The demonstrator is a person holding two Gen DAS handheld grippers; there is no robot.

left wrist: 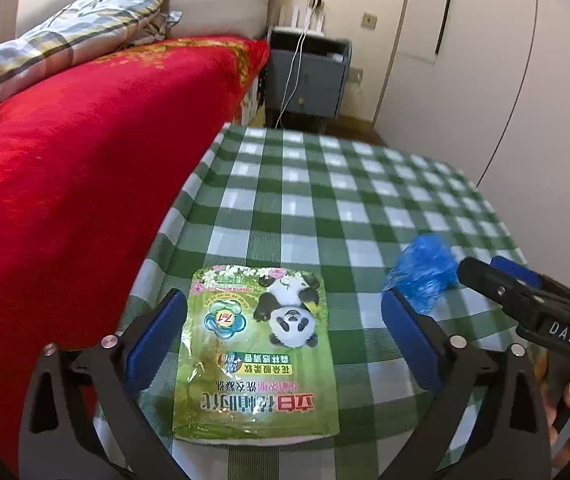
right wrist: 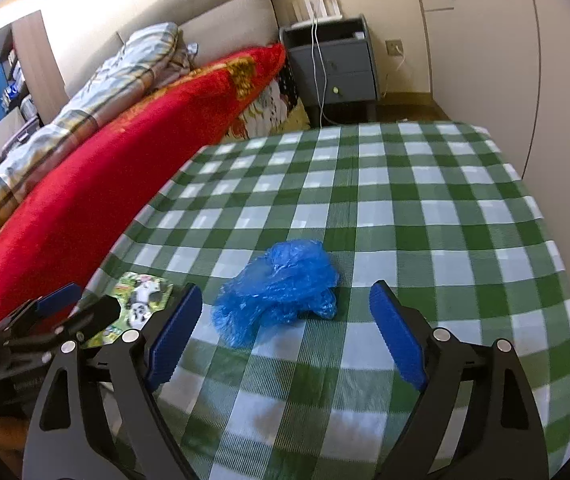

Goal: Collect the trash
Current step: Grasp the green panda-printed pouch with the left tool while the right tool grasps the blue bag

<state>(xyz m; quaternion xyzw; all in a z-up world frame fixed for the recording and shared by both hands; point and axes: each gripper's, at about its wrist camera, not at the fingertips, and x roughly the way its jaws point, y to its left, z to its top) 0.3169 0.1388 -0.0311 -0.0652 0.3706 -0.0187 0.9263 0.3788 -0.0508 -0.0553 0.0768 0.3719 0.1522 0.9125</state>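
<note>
A flat green pouch with a panda print (left wrist: 259, 350) lies on the green checked tablecloth (left wrist: 325, 200) near its left front edge. My left gripper (left wrist: 285, 312) is open, its blue pads on either side of the pouch, just above it. A crumpled blue plastic bag (right wrist: 281, 288) lies further right on the cloth. My right gripper (right wrist: 287, 308) is open, its pads flanking the bag from the near side. In the left wrist view the bag (left wrist: 425, 270) and the right gripper (left wrist: 497, 276) show at the right. The pouch (right wrist: 143, 298) and left gripper (right wrist: 81, 300) show at the left of the right wrist view.
A bed with a red blanket (left wrist: 85, 168) runs along the table's left side, with a plaid quilt (left wrist: 77, 28) on it. A grey nightstand (left wrist: 309, 76) with white cables stands beyond the table. White wardrobe doors (right wrist: 505, 60) stand to the right.
</note>
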